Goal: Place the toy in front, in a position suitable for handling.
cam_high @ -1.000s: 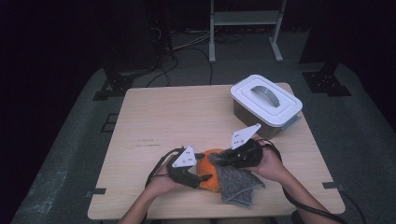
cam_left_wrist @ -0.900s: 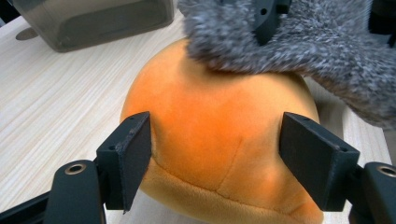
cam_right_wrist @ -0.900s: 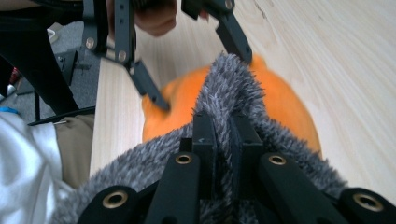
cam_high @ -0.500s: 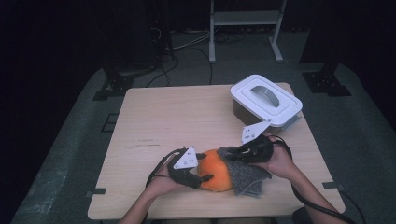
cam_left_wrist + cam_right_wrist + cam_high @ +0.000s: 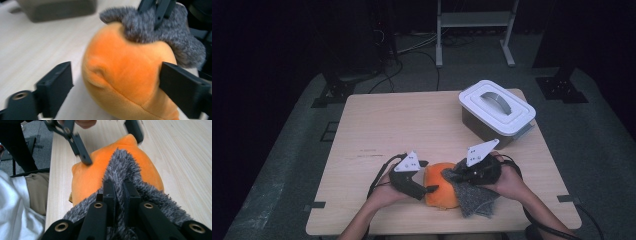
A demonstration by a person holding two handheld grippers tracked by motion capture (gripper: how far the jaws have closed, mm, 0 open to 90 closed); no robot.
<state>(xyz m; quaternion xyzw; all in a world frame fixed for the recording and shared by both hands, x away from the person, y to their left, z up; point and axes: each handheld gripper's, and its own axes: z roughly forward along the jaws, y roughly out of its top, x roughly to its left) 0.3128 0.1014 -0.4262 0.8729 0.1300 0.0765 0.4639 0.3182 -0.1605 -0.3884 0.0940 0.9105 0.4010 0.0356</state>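
**benchrat:** Plush toy (image 5: 441,185), the orange round one, sits at the near edge of the surface (image 5: 412,125), right in front of the person, between both tools. The left tool (image 5: 115,82) is spread wide, one jaw on each side of the orange body. In the left gripper view its right jaw looks like it's touching the plush or just about, while the left jaw stands clear. So it's not holding anything yet, as far as I can tell.

**mossy_k:** And the right one?

**benchrat:** The right tool (image 5: 119,188) is pinched narrow on the grey fuzzy cloth (image 5: 125,170), a fold of it clamped between the jaws. That cloth lies over the top and side of the plush and spills onto the surface beside it.

**mossy_k:** What's the risk then?

**benchrat:** My guess: if the right tool pulls before the left closes, the whole plush just drags or rolls along with the cloth, since nothing pins it. It's soft and round, so a squeeze near the edge could make it squirt out sideways. It's also close to the front edge, so a tug toward the person might take it off the surface.

**mossy_k:** Anything further back to hit?

**benchrat:** The white lidded box (image 5: 496,112) sits at the far right, well apart. Not a worry unless an arm swings wide.
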